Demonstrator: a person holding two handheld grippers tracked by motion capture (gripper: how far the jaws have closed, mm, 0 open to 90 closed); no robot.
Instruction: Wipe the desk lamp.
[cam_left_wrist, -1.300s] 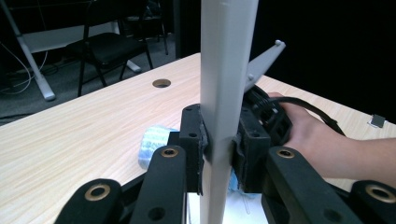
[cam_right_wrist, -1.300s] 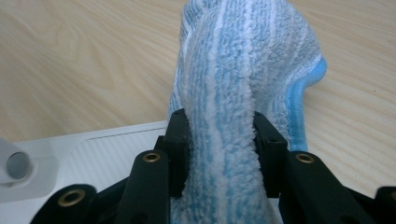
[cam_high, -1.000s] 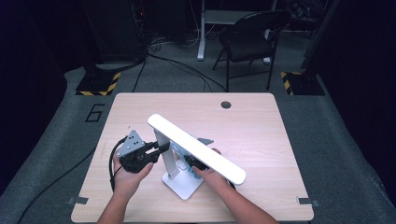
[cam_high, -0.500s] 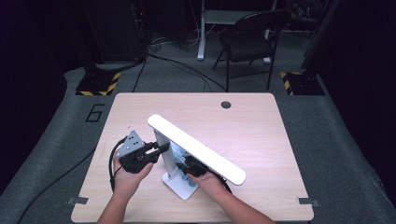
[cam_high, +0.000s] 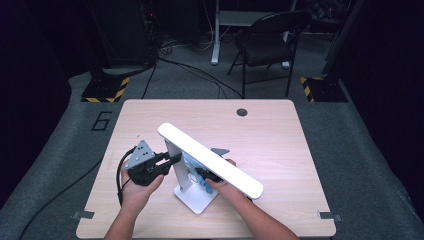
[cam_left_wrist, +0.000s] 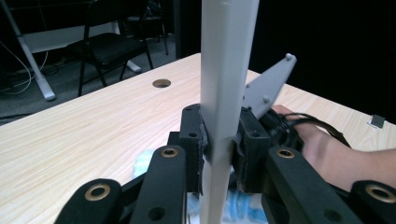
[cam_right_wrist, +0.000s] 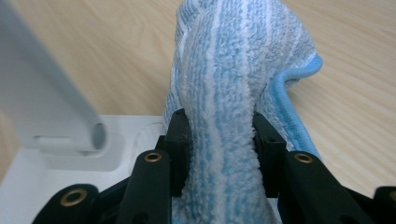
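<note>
A white desk lamp stands on the wooden table (cam_high: 270, 130), with a flat base (cam_high: 192, 199), an upright post (cam_left_wrist: 224, 70) and a long head bar (cam_high: 210, 160). My left gripper (cam_high: 174, 159) is shut on the post from the left, its pads (cam_left_wrist: 194, 140) pressing both sides. Under the head bar, my right gripper (cam_high: 200, 174) is shut on a blue-and-white striped cloth (cam_right_wrist: 233, 70). The cloth bulges up between its jaws, just above the lamp base (cam_right_wrist: 70, 163). The head bar hides much of the right gripper in the high view.
A round cable hole (cam_high: 242, 112) sits near the table's far edge. A black folding chair (cam_high: 270, 40) and desk legs stand on the floor beyond. The right hand (cam_left_wrist: 322, 149) shows behind the post in the left gripper view.
The right gripper with the cloth has shifted slightly toward the lamp's post and base. The left gripper has kept its grip and place.
</note>
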